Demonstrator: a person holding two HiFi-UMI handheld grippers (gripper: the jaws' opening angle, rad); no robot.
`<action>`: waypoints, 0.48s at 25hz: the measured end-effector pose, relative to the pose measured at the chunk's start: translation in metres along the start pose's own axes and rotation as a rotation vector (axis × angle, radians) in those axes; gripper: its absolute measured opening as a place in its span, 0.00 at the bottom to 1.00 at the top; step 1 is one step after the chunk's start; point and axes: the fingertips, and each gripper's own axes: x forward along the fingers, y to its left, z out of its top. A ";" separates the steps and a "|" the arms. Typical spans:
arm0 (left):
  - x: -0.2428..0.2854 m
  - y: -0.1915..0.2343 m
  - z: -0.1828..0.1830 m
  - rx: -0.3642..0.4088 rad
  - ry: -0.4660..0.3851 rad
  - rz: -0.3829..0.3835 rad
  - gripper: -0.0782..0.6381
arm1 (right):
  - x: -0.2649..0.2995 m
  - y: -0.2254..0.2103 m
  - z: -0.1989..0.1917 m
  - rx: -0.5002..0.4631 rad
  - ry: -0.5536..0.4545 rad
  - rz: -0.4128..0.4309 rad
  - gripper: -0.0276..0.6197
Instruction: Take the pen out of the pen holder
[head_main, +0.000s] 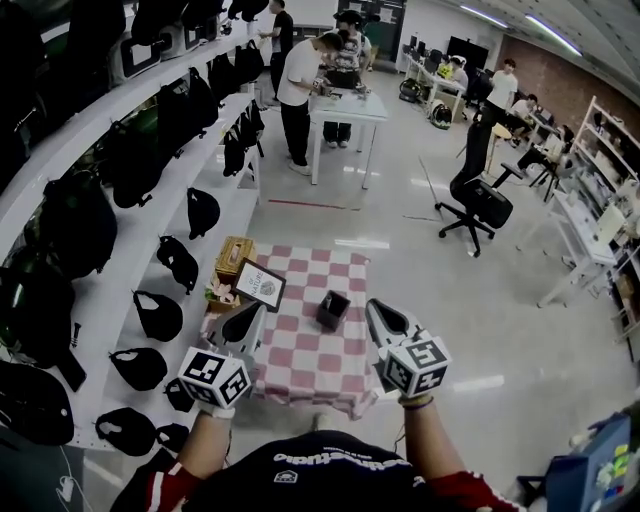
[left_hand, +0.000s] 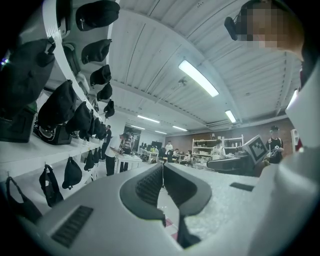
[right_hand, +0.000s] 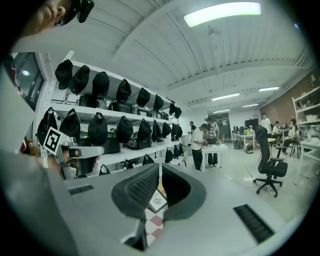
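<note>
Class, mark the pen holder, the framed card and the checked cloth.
pen holder (head_main: 333, 310): head view, its dark side wall.
framed card (head_main: 260, 284): head view, its white face.
checked cloth (head_main: 312, 352): head view, bare middle part.

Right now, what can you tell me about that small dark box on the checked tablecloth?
The pen holder is a small, dark, box-shaped cup with an open top. It looks like plastic, though it's too small to be sure. It stands upright near the middle of the pink-and-white checked cloth, to the right of a framed card and apart from it. Only the cloth touches it. What it holds cannot be made out.
</note>
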 end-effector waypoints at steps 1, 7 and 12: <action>0.001 0.000 0.000 0.001 0.001 0.001 0.12 | 0.001 0.000 -0.001 0.000 0.001 0.006 0.06; 0.006 0.001 -0.001 0.005 0.004 0.001 0.12 | 0.010 -0.002 -0.007 0.003 0.011 0.031 0.19; 0.013 0.000 -0.006 0.015 0.013 -0.004 0.12 | 0.021 -0.008 -0.019 0.010 0.032 0.043 0.22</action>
